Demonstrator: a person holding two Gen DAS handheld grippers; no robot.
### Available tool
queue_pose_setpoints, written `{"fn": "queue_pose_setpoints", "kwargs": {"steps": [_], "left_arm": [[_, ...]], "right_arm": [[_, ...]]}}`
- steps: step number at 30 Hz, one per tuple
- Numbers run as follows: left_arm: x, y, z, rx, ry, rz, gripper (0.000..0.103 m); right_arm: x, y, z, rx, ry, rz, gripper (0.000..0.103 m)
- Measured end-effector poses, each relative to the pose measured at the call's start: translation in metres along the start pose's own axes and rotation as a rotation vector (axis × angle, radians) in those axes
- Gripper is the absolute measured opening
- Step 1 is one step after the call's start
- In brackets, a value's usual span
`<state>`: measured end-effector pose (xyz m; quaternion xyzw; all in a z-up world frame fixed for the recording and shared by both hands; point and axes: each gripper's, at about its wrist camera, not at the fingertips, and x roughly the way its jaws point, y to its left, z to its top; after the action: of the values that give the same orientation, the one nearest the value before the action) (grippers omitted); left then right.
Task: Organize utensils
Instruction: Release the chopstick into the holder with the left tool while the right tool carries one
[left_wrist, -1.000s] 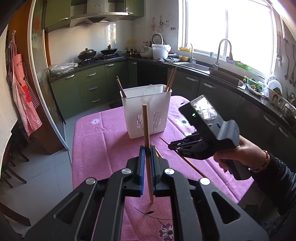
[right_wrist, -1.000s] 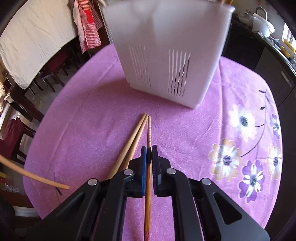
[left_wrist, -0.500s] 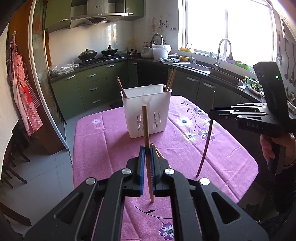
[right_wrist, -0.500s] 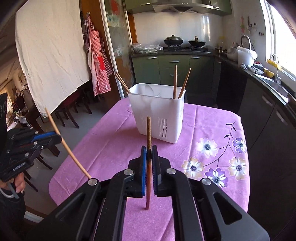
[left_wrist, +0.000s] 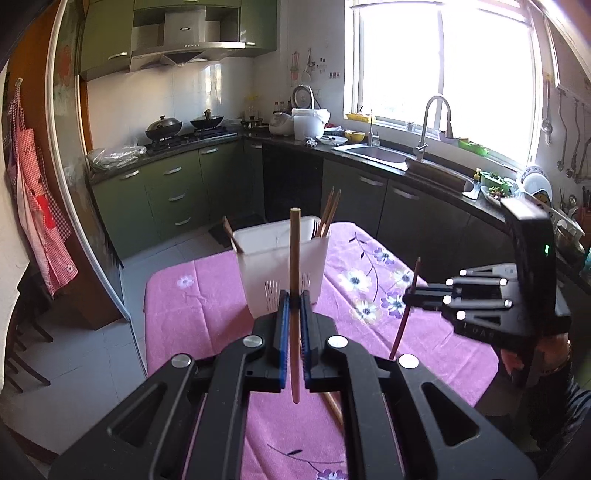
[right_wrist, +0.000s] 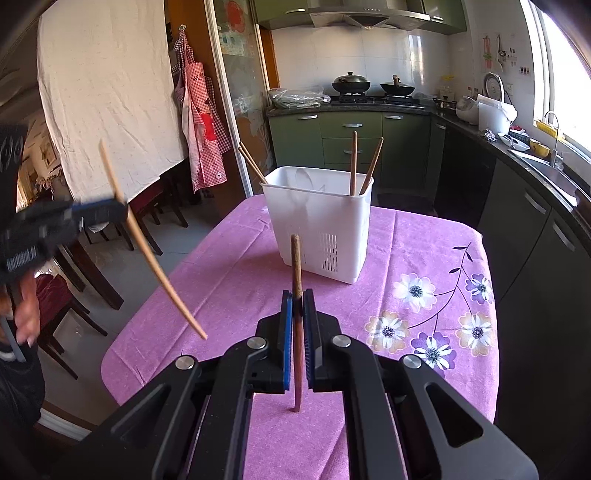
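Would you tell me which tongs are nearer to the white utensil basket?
Right, slightly, it seems. The right tongs hover over the tablecloth beside the basket; the left tongs face it from farther back.

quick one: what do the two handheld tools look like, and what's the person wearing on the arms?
Both match: the left tool and right tool are matte black plastic linkages with silver pivot screws and blue pads on the fingers. The right one's body shows a green LED and embossed lettering. A bracelet sits on the right wrist, above a dark striped sleeve.
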<state>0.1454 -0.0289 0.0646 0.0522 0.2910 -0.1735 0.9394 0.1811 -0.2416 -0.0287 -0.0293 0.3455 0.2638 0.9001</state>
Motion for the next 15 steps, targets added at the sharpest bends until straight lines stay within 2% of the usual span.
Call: {"fn": "queue_pose_setpoints", "kwargs": {"steps": [4, 10, 13, 15], "left_arm": [[0.001, 0.006, 0.051, -0.012, -0.071, -0.01, 0.006], [0.007, 0.011, 0.112, -0.009, -0.194, 0.05, 0.006], [0.022, 0.011, 0.134, 0.007, -0.225, 0.098, 0.006], [0.037, 0.011, 0.143, 0.014, -0.214, 0.122, 0.006]], "right_arm": [[-0.001, -0.001, -0.001, 0.001, -0.003, 0.007, 0.006], [-0.003, -0.005, -0.002, 0.004, -0.005, 0.014, 0.006], [-0.004, -0.007, -0.003, 0.009, -0.007, 0.018, 0.006], [-0.005, -0.007, -0.003, 0.011, -0.008, 0.02, 0.006]]}}
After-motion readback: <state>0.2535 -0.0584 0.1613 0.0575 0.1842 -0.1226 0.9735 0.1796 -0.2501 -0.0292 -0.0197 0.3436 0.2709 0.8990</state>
